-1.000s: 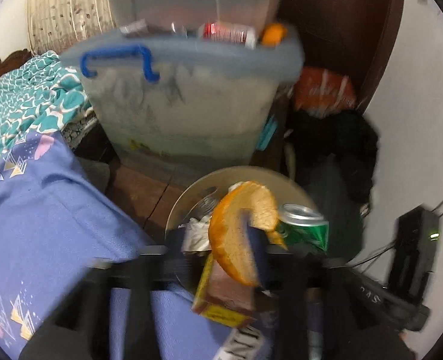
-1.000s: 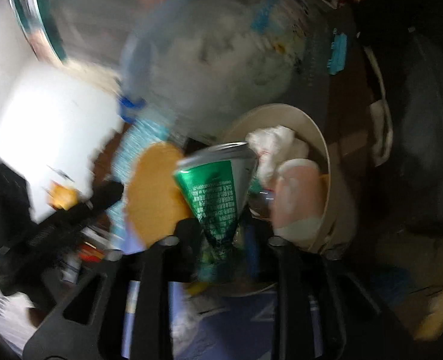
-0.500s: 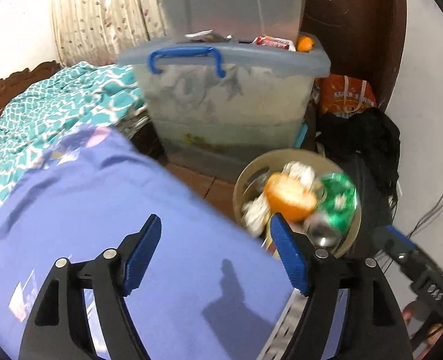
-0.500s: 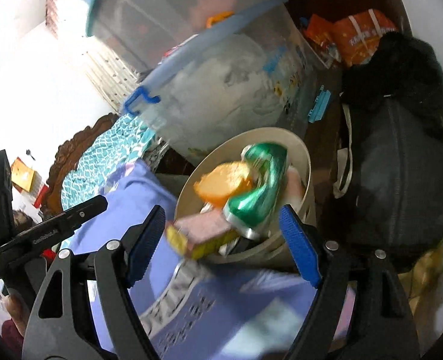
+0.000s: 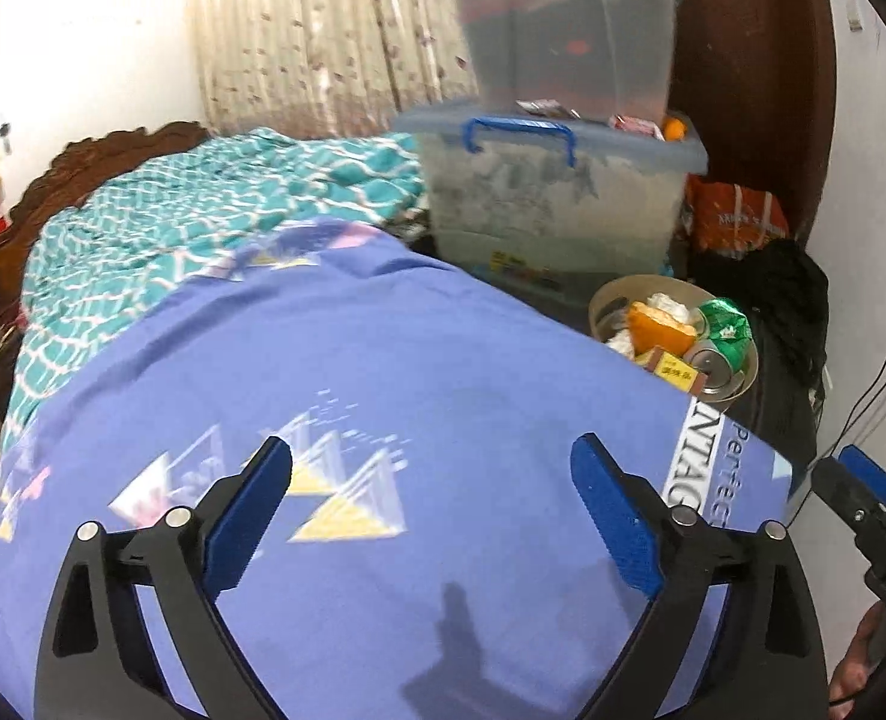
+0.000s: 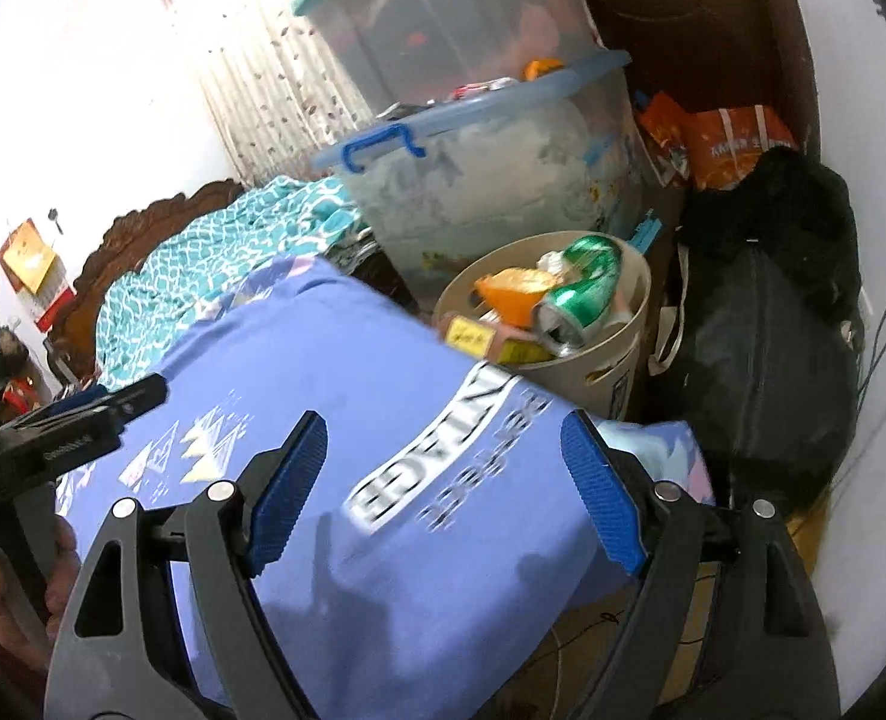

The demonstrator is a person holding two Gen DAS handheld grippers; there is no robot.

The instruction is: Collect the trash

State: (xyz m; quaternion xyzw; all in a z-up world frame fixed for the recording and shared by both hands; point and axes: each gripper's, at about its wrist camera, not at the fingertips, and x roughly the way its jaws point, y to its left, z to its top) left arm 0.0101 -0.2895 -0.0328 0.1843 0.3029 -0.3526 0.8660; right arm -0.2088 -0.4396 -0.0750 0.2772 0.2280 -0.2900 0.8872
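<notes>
Bed (image 5: 383,408): covered by a purple printed sheet (image 5: 419,372).
On the bed: teal patterned blanket (image 5: 203,210), bunched at the far end near the carved headboard (image 5: 113,147).

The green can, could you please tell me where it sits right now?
The green can lies in the beige bin beside the orange peel, right of the blue bedsheet in both views.

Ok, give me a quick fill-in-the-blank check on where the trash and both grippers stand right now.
1. The green can lies inside the beige ____.
2. Both the left gripper and the right gripper are ____ and hold nothing.
3. The orange peel sits ____ the can.
4. The clear storage tub has a ____ handle.

Missing words: bin; open; beside; blue
</notes>
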